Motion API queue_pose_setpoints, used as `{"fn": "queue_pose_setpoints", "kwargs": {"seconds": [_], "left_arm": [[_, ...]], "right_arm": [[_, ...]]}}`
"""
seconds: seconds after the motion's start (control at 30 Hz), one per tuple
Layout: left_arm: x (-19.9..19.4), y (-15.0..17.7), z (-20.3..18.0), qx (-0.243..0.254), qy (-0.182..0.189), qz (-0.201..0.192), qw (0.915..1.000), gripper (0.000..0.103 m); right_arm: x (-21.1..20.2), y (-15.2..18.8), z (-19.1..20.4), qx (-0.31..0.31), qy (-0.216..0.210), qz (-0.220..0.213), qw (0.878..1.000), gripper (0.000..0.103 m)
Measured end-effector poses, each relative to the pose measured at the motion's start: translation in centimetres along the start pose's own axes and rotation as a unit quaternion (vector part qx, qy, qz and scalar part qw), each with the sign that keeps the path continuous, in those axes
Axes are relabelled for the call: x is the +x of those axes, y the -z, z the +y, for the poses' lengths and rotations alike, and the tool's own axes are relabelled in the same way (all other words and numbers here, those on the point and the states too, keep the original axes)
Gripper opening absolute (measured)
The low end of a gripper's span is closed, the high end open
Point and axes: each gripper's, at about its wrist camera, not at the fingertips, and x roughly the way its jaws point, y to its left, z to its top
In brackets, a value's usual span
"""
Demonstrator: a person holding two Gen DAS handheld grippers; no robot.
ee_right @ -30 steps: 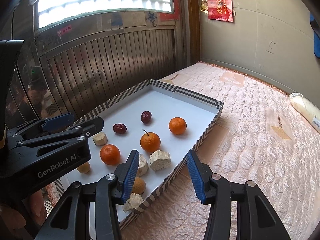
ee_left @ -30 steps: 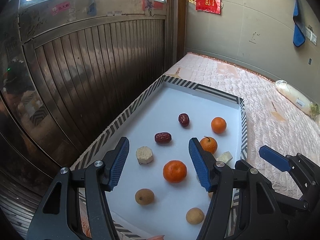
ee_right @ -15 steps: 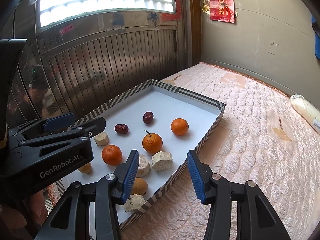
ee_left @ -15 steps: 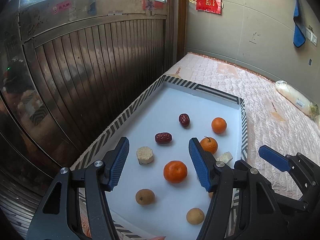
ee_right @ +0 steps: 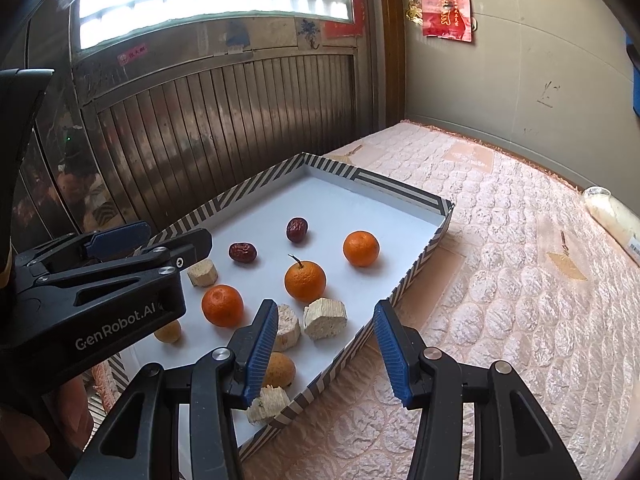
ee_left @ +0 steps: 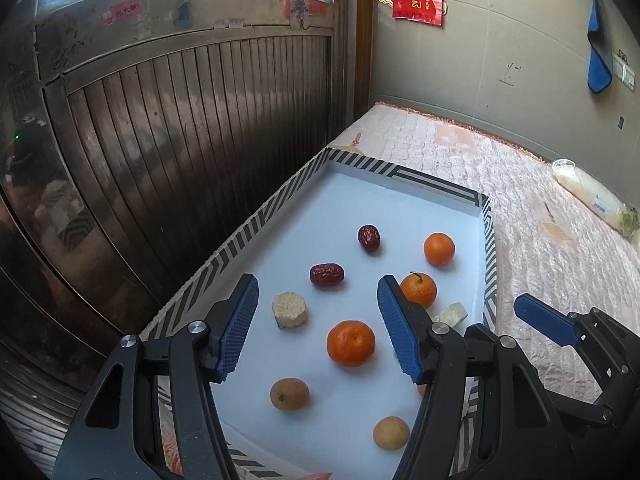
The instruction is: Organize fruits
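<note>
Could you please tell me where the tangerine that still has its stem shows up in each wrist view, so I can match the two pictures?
Left wrist view: the stemmed tangerine sits right of centre, just behind the right blue fingertip of the left gripper.
Right wrist view: the same tangerine sits near the centre, just beyond a pale chunk.
Shared landmark: the two red dates, to its left in both.

I am edging my right tongs [ee_right: 326, 346] slightly nearer the striped tray [ee_right: 416, 276]; its fruit is sitting a little lower in my view.
</note>
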Motion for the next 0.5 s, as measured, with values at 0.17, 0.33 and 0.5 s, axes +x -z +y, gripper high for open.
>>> {"fn": "queue_pose_setpoints", "kwargs": {"seconds": [0.17, 0.33, 0.5], "left_arm": [[0.08, 0.0, 0.0, 0.004, -0.004, -0.002, 1.0, 0.063], [0.03, 0.0, -0.18, 0.01, -0.012, -0.011, 0.9998, 0.062], [-0.31, -0.04, -0.83, 0.02, -0.012, -0.019, 0.9995, 0.062]], "right_arm": [[0.12, 0.01, 0.0, 0.001, 0.0, 0.003, 1.0, 0.048], [0.17, 0.11, -0.02, 0.002, 0.0, 0.003, 1.0, 0.048], [-0.21, 0.25, -0.74, 0.013, -0.002, -0.002, 1.0, 0.048]]}}
